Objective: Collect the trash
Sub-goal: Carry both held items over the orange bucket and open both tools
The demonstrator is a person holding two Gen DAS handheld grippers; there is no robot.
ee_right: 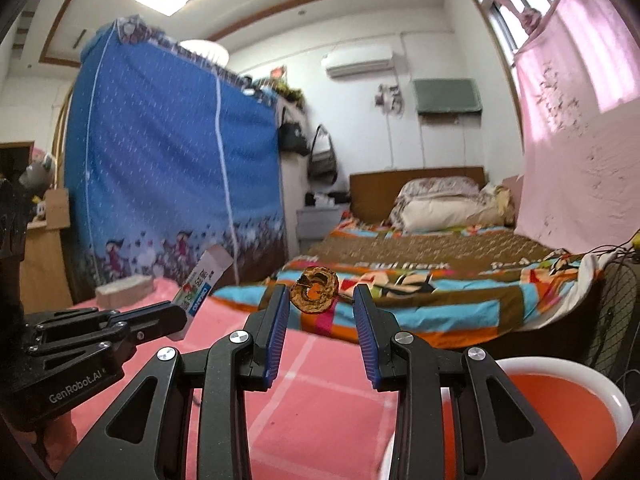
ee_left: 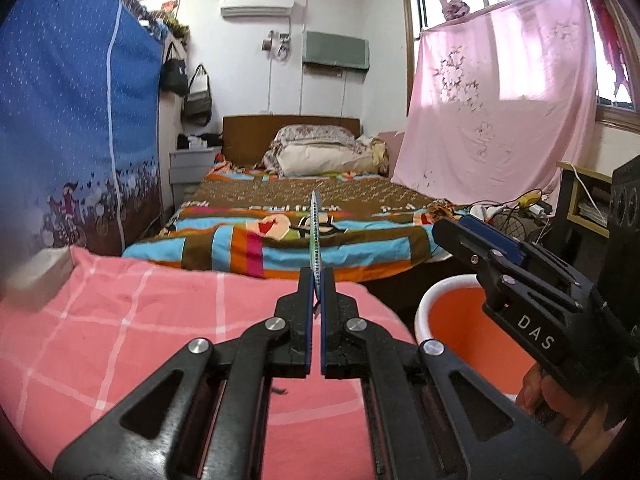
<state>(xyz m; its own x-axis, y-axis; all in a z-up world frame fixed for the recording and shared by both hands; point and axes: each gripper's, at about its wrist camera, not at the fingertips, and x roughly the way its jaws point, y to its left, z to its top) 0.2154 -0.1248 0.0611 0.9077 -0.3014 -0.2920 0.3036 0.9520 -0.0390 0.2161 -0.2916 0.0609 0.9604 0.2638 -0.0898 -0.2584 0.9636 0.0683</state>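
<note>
Gripping a flattened printed wrapper [ee_left: 316, 236] edge-on above the pink checked cloth [ee_left: 160, 320], the left gripper [ee_left: 317, 280] has its jaws closed on it. An orange bin with a white rim [ee_left: 448, 292] stands just right; its visible interior shows no contents. The right gripper [ee_right: 322, 312], marked "DAS", has jaws apart, with a dried orange peel curl [ee_right: 314, 290] between the tips; whether they touch it cannot be told. The left gripper's body reads "GenRobot.AI".
</note>
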